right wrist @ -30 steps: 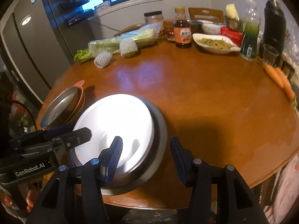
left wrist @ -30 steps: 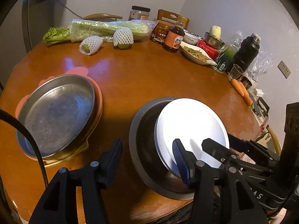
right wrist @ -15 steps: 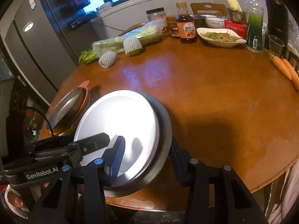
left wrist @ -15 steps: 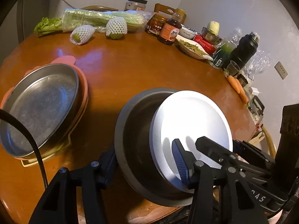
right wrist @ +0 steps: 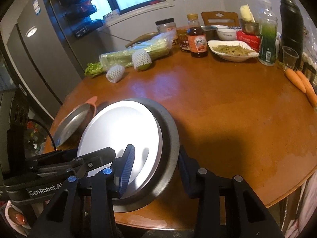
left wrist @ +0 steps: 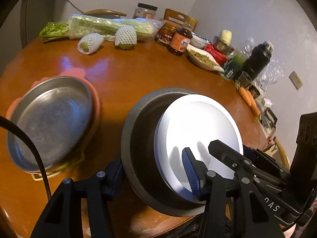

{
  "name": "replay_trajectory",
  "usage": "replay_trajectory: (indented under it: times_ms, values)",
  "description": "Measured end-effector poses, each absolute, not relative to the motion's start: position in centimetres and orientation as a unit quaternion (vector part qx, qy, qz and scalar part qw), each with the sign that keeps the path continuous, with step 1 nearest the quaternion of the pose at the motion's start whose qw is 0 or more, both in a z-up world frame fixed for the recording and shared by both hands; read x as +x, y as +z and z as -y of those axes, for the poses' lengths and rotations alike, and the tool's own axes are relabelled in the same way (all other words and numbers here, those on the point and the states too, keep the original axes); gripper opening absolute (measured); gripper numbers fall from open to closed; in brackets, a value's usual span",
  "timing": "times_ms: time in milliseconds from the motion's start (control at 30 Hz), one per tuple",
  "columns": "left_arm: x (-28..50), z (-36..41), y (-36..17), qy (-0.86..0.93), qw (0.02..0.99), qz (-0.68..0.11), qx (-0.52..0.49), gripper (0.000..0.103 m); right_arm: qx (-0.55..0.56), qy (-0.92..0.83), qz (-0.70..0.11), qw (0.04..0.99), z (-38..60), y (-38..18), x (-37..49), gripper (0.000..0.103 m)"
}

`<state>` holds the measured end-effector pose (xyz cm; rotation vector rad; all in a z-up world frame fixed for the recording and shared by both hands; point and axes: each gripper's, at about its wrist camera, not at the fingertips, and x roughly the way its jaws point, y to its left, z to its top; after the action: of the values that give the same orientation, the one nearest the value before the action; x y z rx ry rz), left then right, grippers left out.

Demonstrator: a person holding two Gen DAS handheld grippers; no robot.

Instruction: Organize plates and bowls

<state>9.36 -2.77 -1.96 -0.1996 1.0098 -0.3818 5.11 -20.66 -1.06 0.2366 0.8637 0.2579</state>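
A white plate (left wrist: 200, 130) lies inside a dark grey metal dish (left wrist: 138, 130), tilted up off the round wooden table (left wrist: 122, 73). My left gripper (left wrist: 152, 166) straddles the dish's near rim, one finger outside and one over the plate, jaws wide. My right gripper (right wrist: 156, 164) straddles the same rim (right wrist: 170, 138) from the other side, also wide apart. A steel pan (left wrist: 49, 117) sits in a pink dish (left wrist: 93, 95) at the left; it also shows in the right wrist view (right wrist: 73, 123).
Wrapped celery (left wrist: 111, 25), two netted fruits (left wrist: 126, 37), jars and a sauce bottle (left wrist: 179, 41), a food dish (left wrist: 204, 59), a black flask (left wrist: 257, 59) and carrots (left wrist: 249, 101) line the far and right edge. A fridge (right wrist: 39, 49) stands at left.
Both grippers have moved forward so their fingers now straddle the grey dish's rim. The dish and white plate have tipped up from the table.
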Motion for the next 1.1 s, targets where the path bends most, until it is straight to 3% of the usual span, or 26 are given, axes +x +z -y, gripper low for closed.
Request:
replay_trajectory:
  times_ms: [467, 1100]
  values:
    - [9.4, -3.6, 3.4, -0.135, 0.891, -0.420, -0.104, 0.054, 0.098, 0.181, -0.374, 0.904, 14.9, 3.3, 6.8, 0.044]
    - [11.2, -11.0, 2.7, -0.083, 0.897, -0.419, -0.110, 0.053, 0.070, 0.226, -0.369, 0.899, 7.1, 3.8, 10.6, 0.044]
